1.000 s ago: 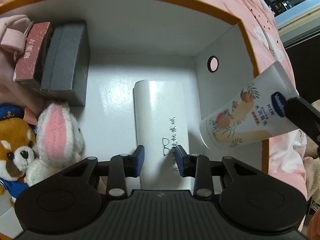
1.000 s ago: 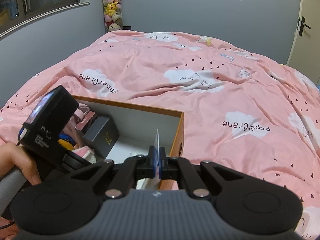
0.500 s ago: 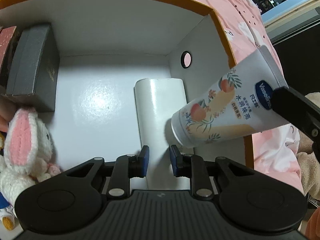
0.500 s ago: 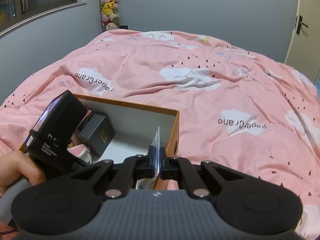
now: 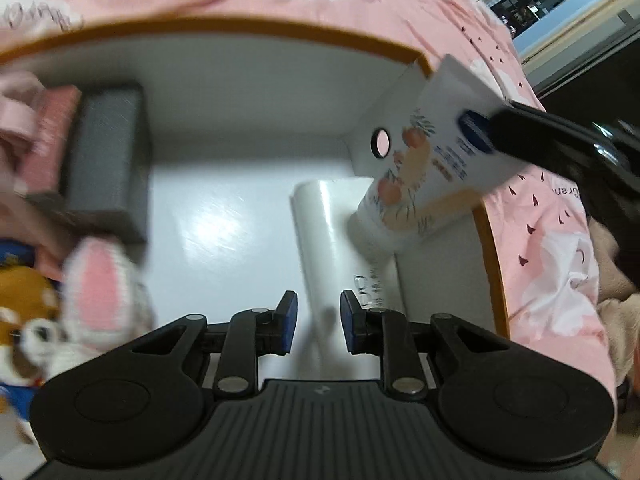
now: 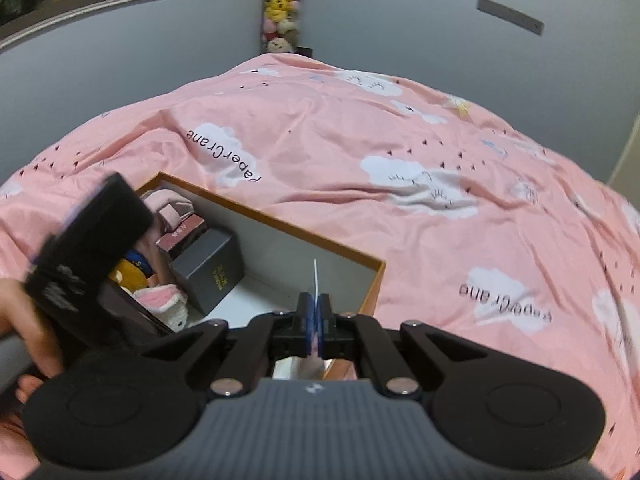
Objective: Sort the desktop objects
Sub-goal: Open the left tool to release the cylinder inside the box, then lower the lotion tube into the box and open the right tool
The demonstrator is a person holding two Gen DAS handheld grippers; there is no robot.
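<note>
Left wrist view shows our right gripper [image 5: 516, 140] clamped on the lotion tube's [image 5: 432, 176] flat end, cap slanting down into the box [image 5: 256, 32], seemingly touching the white case [image 5: 324, 240] ahead of our half-open, empty left gripper [image 5: 315, 322].

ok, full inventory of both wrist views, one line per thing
box: 1, orange rim, white inside, on the bed
lotion tube: 1, white with peach print, held over box's right wall
white cylinder: 1, lying on box floor, right side
grey box: 1, box's left side
maroon box: 1, left of grey box
bunny plush: 1, white and pink, near-left
fox plush: 1, orange, near-left
bedspread: 1, pink, cloud print
left tool: open, empty
right tool: shut on tube's crimped end
</note>
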